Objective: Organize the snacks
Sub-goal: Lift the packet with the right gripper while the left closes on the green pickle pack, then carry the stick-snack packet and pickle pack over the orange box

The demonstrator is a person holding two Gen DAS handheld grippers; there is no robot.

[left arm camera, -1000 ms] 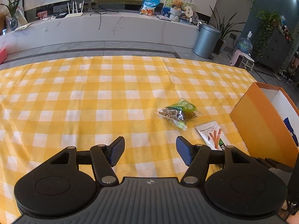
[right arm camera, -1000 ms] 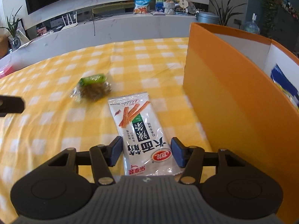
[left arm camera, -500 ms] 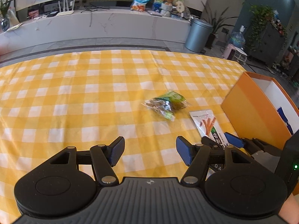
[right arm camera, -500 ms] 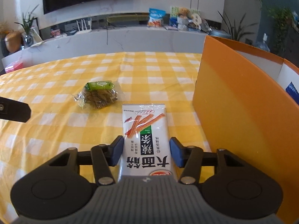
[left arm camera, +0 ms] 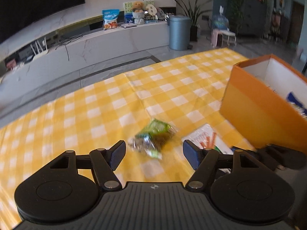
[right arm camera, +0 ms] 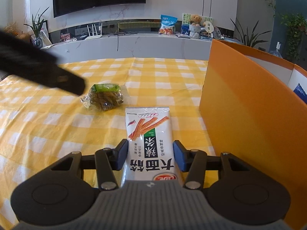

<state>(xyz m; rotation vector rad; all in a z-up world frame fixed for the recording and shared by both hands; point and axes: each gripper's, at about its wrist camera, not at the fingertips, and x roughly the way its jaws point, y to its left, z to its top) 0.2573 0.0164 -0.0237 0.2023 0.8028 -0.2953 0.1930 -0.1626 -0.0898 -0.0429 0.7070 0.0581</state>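
Note:
A green-topped clear snack packet (left arm camera: 153, 140) lies on the yellow checked tablecloth, just ahead of my open left gripper (left arm camera: 154, 154); it also shows in the right wrist view (right arm camera: 104, 99). A white snack packet with red sticks printed on it (right arm camera: 150, 143) lies flat between the fingers of my open right gripper (right arm camera: 150, 156), which straddles its near half without closing on it. This packet shows in the left wrist view (left arm camera: 206, 139) too. An orange box (right arm camera: 249, 115) with a white inside stands at the right, also visible in the left wrist view (left arm camera: 264, 103).
The checked tablecloth (left arm camera: 96, 111) stretches left and back. One finger of the left gripper (right arm camera: 63, 82) crosses the right wrist view at the upper left. A blue-printed packet (right arm camera: 300, 94) lies inside the box. Beyond the table are a white counter and a grey bin (left arm camera: 179, 32).
My left gripper has moved forward and right, up to the green packet. My right gripper has slid further over the white packet. Both stay open.

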